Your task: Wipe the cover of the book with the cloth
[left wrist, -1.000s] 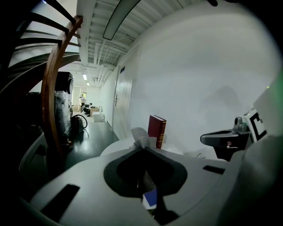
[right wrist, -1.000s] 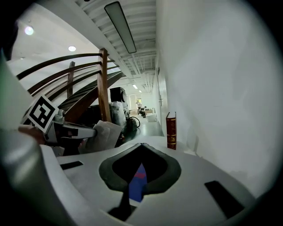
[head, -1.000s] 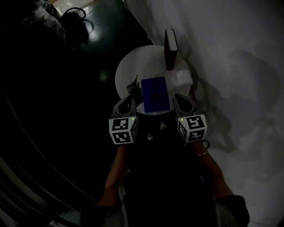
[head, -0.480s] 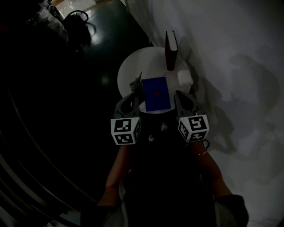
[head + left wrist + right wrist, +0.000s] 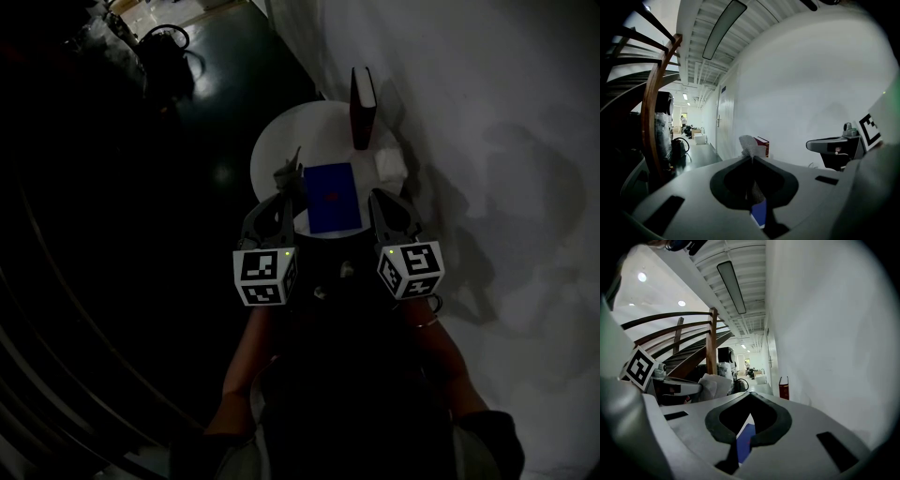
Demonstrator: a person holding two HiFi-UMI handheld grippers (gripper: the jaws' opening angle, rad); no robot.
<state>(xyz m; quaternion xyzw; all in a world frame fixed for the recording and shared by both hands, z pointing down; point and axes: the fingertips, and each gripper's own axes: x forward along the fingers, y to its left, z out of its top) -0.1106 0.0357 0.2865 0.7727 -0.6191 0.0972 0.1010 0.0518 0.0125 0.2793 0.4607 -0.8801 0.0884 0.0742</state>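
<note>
The white wall [image 5: 487, 112] runs along the right of the blue book [image 5: 332, 197], and the dark floor [image 5: 141, 187] spreads to its left. The round white table [image 5: 272, 155] carries the book, which lies flat near the table's near edge with its cover up. Its long axis points away from the person, leaning slightly off straight. Beyond its far short edge, a dark red book [image 5: 362, 103] stands upright close to the wall. A small white lump [image 5: 390, 165] sits off its far right corner, too small to identify. The two claws flank the blue book. The left claw [image 5: 281, 199] is just beside its left long edge and the right claw [image 5: 380, 204] is just beside its right long edge. Both are raised above the table rather than resting on it, as far as the head view shows. In the left gripper view, the left claw [image 5: 751, 159] is closed tight on the cloth [image 5: 749, 144]. A pale grey tuft stands up past the tips, and a sliver of the blue cover shows below. In the right gripper view, the right claw [image 5: 750, 394] has its tips together and grips nothing, with the blue cover visible through the gap beneath. From the head view, the cloth [image 5: 285, 174] hangs just left of the book's far left corner and does not touch the cover. Wiping looks not yet begun. The cover lies to the right of the cloth-bearing claw and a little below it. The likely next move is a short drop and a shift rightward, then strokes along the long axis.
</note>
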